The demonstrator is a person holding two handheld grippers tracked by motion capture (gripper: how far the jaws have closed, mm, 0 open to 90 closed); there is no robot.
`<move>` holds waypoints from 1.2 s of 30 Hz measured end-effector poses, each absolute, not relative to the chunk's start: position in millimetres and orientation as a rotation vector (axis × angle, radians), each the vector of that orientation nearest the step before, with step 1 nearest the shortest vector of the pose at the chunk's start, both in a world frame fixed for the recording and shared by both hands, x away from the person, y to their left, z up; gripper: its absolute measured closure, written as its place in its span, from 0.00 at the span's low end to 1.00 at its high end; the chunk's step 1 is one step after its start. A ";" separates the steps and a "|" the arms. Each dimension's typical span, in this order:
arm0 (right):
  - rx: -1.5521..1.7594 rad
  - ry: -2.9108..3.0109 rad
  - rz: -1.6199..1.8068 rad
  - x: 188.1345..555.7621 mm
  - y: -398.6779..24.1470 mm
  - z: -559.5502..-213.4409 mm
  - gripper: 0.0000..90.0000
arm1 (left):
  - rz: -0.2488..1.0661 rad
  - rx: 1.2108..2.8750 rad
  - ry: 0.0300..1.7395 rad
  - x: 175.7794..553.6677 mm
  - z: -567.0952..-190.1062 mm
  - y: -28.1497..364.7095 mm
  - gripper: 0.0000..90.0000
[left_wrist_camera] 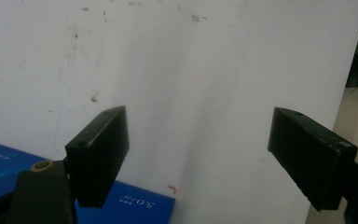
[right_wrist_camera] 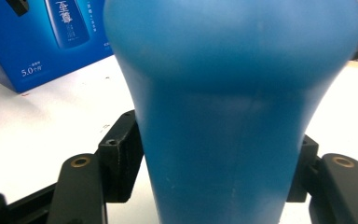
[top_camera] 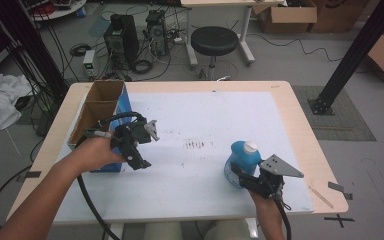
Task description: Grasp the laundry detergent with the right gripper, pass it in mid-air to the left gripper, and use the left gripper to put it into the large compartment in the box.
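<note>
A blue bottle (top_camera: 242, 155) with a white cap stands on the white mat (top_camera: 200, 115) at the front right. My right gripper (top_camera: 240, 175) is shut on the blue bottle (right_wrist_camera: 233, 93), one black pad (right_wrist_camera: 121, 158) pressing each side of its narrow waist. My left gripper (top_camera: 147, 146) hovers over the mat at the left, just right of an open blue carton (top_camera: 102, 107). In the left gripper view its jaws stand wide apart with nothing between them (left_wrist_camera: 196, 135), and a corner of the carton (left_wrist_camera: 135, 205) lies below.
The blue carton (right_wrist_camera: 42, 42) stands open-topped along the mat's left edge. Beyond the table's far edge are a black stool (top_camera: 214, 41), computer towers (top_camera: 122, 37) and cables on the floor. A black frame post (top_camera: 355, 55) rises at the right.
</note>
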State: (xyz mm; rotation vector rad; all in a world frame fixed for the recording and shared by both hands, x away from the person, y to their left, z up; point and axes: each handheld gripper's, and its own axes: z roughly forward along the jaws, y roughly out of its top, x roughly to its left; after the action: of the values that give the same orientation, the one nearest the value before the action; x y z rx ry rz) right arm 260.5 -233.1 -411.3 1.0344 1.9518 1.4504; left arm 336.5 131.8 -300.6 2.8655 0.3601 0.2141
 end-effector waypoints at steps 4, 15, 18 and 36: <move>1.030 1.946 1.448 260.1 -233.6 -411.3 0.44 | 0.214 2.864 0.358 336.7 -300.3 132.2 0.23; 1.008 1.951 1.412 259.6 -232.1 -409.9 0.47 | 0.216 2.865 0.355 337.1 -300.5 132.6 0.23; 1.004 1.965 1.394 259.6 -231.5 -407.9 0.48 | 0.215 2.863 0.356 336.8 -300.5 132.7 0.23; 0.829 2.185 1.459 276.3 -246.8 -372.6 0.48 | 0.208 2.854 0.330 335.6 -287.4 120.4 0.23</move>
State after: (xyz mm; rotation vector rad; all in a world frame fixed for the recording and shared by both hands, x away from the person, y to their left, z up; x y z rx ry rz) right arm 276.3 -246.8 -372.6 0.8289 2.1854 1.4587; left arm 335.6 120.4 -287.4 2.8540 0.3297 0.2083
